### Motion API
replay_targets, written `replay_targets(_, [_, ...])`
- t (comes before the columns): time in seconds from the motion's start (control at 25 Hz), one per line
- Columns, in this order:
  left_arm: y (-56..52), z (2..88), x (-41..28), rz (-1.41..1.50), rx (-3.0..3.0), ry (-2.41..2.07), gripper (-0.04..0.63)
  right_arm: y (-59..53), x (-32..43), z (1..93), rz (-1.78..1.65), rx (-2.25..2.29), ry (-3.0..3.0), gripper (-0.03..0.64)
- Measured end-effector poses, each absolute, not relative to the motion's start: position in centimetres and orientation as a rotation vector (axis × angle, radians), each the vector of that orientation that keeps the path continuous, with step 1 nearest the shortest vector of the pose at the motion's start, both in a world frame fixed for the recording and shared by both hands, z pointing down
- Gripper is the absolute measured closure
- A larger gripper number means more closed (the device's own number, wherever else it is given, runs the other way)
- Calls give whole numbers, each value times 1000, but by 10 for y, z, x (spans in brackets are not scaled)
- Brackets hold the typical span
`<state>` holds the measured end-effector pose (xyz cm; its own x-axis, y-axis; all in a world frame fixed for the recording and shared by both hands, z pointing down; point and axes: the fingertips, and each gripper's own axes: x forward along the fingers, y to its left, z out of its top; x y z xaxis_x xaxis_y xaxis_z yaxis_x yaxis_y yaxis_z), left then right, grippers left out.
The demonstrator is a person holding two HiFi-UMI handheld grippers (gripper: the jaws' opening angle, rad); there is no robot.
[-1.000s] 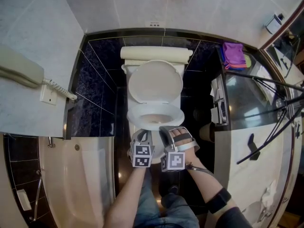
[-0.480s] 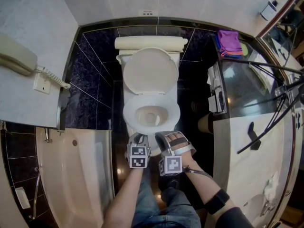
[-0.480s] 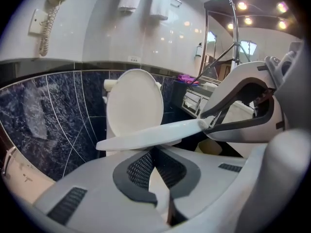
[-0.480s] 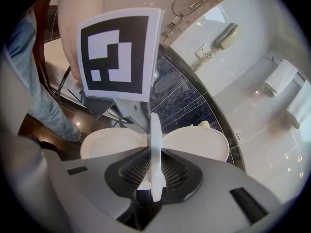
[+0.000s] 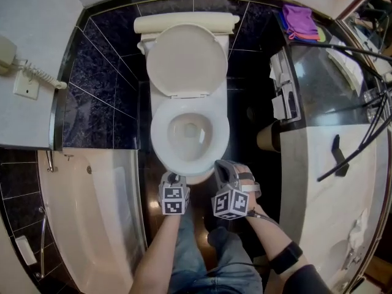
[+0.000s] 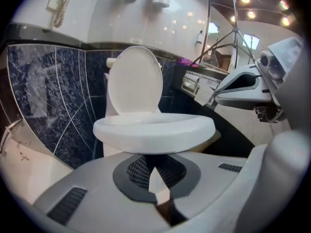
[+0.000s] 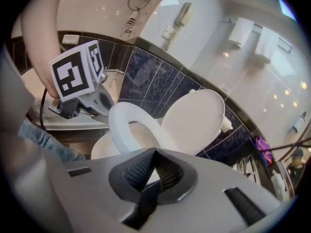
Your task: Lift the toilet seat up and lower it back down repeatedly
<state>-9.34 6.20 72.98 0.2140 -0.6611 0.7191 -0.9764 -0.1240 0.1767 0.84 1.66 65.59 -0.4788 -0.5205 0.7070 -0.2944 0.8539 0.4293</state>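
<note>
The white toilet stands against the dark tiled wall with its lid (image 5: 187, 60) upright against the tank. The seat (image 5: 160, 133) lies low over the bowl; whether it rests fully on the rim I cannot tell. My left gripper (image 5: 173, 177) is at the seat's front edge, left of centre, jaws together, and the seat's front rim (image 6: 154, 130) sits just past and above its tips (image 6: 156, 176). My right gripper (image 5: 223, 167) is at the front right of the seat. Its jaws (image 7: 153, 161) have just been closing and now meet with nothing between them; the seat (image 7: 127, 123) lies beyond them.
A bathtub (image 5: 92, 225) fills the left side, with a wall phone (image 5: 12, 54) above it. On the right are a counter (image 5: 318, 182), paper holders (image 5: 283, 100), a purple cloth (image 5: 300, 20) and tripod legs (image 5: 355, 48). The person's legs (image 5: 202, 262) are just below the grippers.
Both grippers have sunk and drawn back toward me at the front of the bowl. The seat, which looked partly raised before, now lies low. The right gripper's jaws have closed.
</note>
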Motion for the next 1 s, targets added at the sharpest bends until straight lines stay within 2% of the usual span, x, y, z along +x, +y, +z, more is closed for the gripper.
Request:
replay_targets(0.4, [122,854,-77,794,1860,-1417,604,25,53,775,132,863,-2090,598])
replay_targets(0.64, [137,910,-75,911,1821,-1392,604,23,72,818,221,917,-2050,598])
replay_targets(1.0, [169,934,-79,1041,1719,-1332,604,30,80,832,246,902,-2027,598])
